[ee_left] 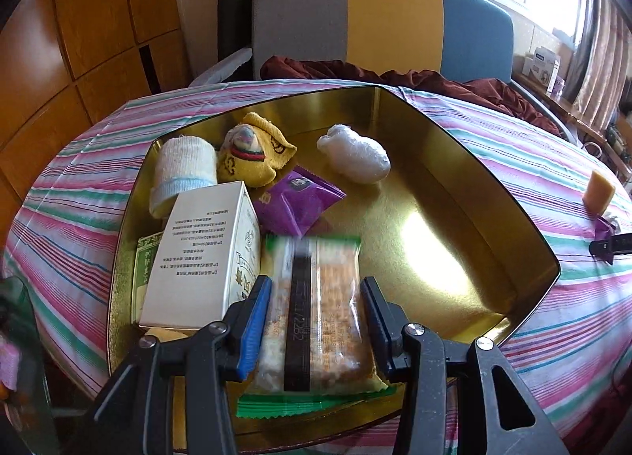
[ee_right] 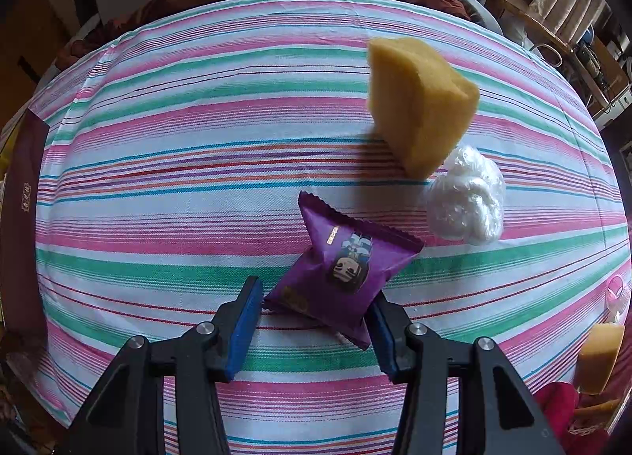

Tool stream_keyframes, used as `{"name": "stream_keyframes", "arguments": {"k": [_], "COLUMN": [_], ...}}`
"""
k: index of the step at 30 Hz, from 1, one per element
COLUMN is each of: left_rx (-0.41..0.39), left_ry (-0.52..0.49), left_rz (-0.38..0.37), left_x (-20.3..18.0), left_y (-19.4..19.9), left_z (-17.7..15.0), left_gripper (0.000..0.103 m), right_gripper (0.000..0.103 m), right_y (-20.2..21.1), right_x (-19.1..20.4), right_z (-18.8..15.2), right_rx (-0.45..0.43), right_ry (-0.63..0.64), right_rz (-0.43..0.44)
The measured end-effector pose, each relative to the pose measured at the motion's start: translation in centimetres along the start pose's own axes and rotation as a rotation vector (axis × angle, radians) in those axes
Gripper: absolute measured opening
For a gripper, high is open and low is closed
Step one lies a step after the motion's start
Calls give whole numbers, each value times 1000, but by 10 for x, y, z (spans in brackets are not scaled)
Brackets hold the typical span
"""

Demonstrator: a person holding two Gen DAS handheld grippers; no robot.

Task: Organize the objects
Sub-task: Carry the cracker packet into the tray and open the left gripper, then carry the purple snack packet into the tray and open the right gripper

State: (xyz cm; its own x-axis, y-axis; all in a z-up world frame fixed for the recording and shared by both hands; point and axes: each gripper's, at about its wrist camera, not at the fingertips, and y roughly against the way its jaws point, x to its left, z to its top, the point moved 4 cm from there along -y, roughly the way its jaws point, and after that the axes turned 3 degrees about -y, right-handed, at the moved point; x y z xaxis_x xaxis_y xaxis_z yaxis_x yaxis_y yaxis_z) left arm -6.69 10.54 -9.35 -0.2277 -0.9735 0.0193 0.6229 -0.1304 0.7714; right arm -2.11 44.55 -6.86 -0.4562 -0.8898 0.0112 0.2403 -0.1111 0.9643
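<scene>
My left gripper (ee_left: pixel 316 285) is shut on a clear biscuit packet with green ends (ee_left: pixel 320 297), held just above the near end of the gold tin (ee_left: pixel 493 186). Inside the tin lie a white box (ee_left: pixel 201 253), a purple snack packet (ee_left: pixel 296 206), a white plastic bundle (ee_left: pixel 355 158), a yellow sock (ee_left: pixel 252 155) and a rolled white sock (ee_left: pixel 183 170). In the right wrist view my right gripper (ee_right: pixel 316 291) is shut on another purple snack packet (ee_right: pixel 347 269) over the striped tablecloth (ee_right: pixel 177 139). Just beyond it are a yellow sponge (ee_right: pixel 418 107) and a second white plastic bundle (ee_right: pixel 468 202).
A green sachet (ee_left: pixel 144 261) is tucked beside the white box. A dark red lid (ee_right: pixel 19 218) lies at the table's left edge in the right wrist view, and another yellow piece (ee_right: pixel 600 356) sits at the lower right. A colour-block chair (ee_left: pixel 379 20) stands behind the table.
</scene>
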Motion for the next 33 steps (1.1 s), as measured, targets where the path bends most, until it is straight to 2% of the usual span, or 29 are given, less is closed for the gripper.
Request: {"name": "stream_keyframes", "arguments": {"k": [9, 18, 22, 26, 28, 33], "left_rx": [-46, -129, -147, -147, -143, -129], "left_ry": [-8, 11, 36, 79, 105, 157], "left_rz": [-3, -16, -17, -9, 1, 20], "left_x": [0, 9, 18, 34, 44, 66], "left_y": [14, 47, 55, 59, 60, 58], "left_z": [4, 13, 14, 14, 13, 9], "left_gripper": [48, 59, 65, 67, 72, 73], "right_gripper": [49, 49, 49, 49, 49, 49], "right_y": [5, 39, 52, 61, 73, 78], "right_x": [-7, 8, 54, 124, 155, 239], "right_z": [-2, -6, -14, -17, -22, -31], "right_rx": [-9, -95, -133, -179, -202, -195], "right_ry": [0, 6, 63, 163, 221, 350], "right_rz": [2, 78, 145, 235, 275, 390]}}
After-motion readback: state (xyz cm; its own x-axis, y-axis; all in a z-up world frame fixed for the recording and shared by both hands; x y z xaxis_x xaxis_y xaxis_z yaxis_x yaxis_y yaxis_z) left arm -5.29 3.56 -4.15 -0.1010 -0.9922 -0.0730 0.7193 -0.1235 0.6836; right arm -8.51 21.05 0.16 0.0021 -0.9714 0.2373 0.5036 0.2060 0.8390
